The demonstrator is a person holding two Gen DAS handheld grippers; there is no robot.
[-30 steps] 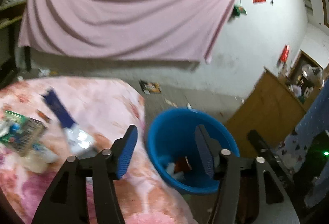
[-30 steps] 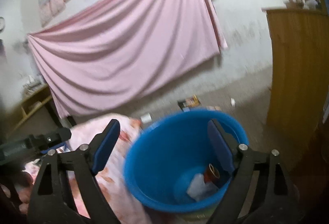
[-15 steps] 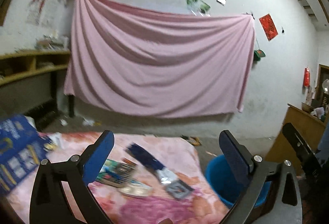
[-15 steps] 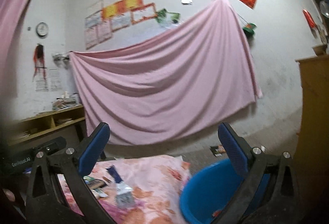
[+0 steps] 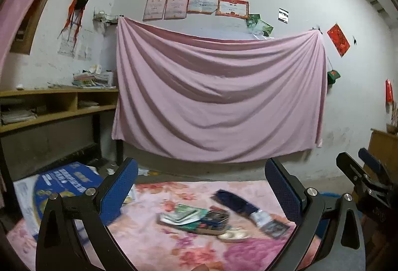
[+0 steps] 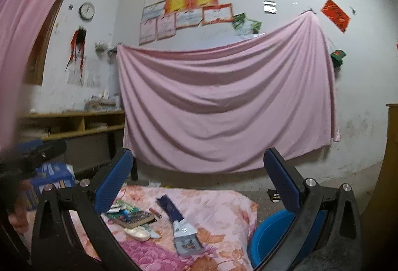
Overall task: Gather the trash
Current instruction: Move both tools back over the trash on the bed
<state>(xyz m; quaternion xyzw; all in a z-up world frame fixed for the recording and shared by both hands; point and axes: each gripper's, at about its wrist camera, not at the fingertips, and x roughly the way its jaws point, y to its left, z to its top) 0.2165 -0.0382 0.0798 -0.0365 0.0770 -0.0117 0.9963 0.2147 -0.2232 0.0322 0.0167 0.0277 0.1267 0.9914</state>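
Left wrist view: left gripper [image 5: 201,182] jaws spread wide, having just opened, nothing between, trash pile [image 5: 199,217] on floral blanket [image 5: 159,241], pink sheet [image 5: 219,97] behind; right wrist view: right gripper [image 6: 198,175] gaping empty, blue basin [image 6: 268,233] now low right, no longer centred.

L gripper [image 5: 201,192]: both blue-padded jaws spread wide, nothing btwn them, just finished opening; held about level, tilted slightly down. R gripper [image 6: 199,184]: jaws also wide apart, empty, pointing level. The two sit side by side: R gripper's black frame and blue pad show at far right edge of left wrist view, L gripper's dark frame w/ blue pad at far left edge of right wrist view, blurred. Part of a hand [image 6: 17,217] shows below it, blurred.
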